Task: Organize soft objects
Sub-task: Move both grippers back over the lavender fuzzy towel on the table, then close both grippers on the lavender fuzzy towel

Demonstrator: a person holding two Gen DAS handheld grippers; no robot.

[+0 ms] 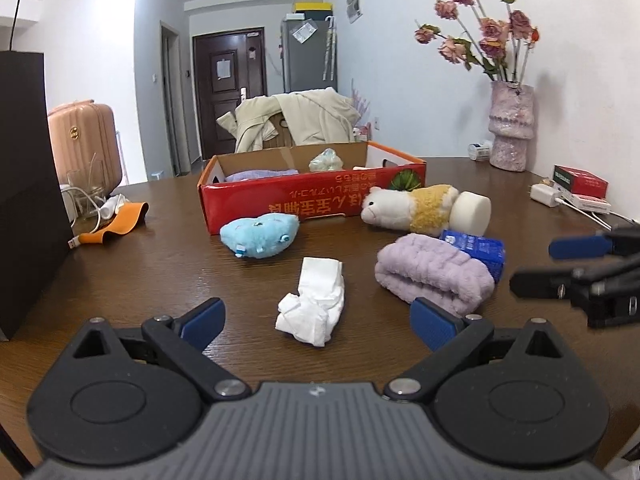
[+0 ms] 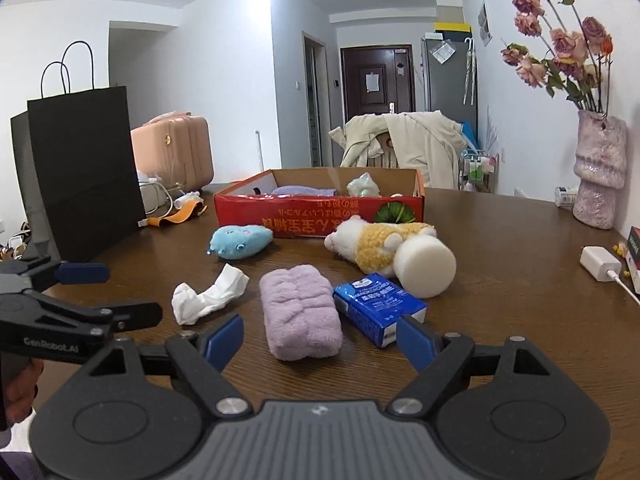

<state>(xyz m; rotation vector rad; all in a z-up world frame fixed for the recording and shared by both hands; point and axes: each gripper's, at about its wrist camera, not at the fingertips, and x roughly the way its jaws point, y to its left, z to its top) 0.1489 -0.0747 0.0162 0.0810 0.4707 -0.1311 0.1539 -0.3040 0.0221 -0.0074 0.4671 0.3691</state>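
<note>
The left tongs [image 1: 318, 320] stand wide, nothing between the pads. The crumpled white tissue [image 1: 314, 306] lies on the worktop [image 1: 160, 272] directly ahead of them, in line with the gap but clear of both pads. The folded purple towel [image 1: 434, 274] lies just beyond the right pad.

The right tongs [image 2: 320, 340] also stand wide and hold nothing. The purple towel lies lengthwise straight ahead of their gap, its near end between the pad tips, touching neither. The blue packet [image 2: 378, 308] lies just beside the right pad. The white foam cylinder [image 2: 426, 266] and the plush sheep [image 2: 372, 246] lie farther ahead to the right, the blue plush toy [image 2: 240, 242] farther ahead to the left, all in front of the red box [image 2: 320, 212].

Both tongs point forward and slightly downward over the worktop, side by side, well apart.
</note>
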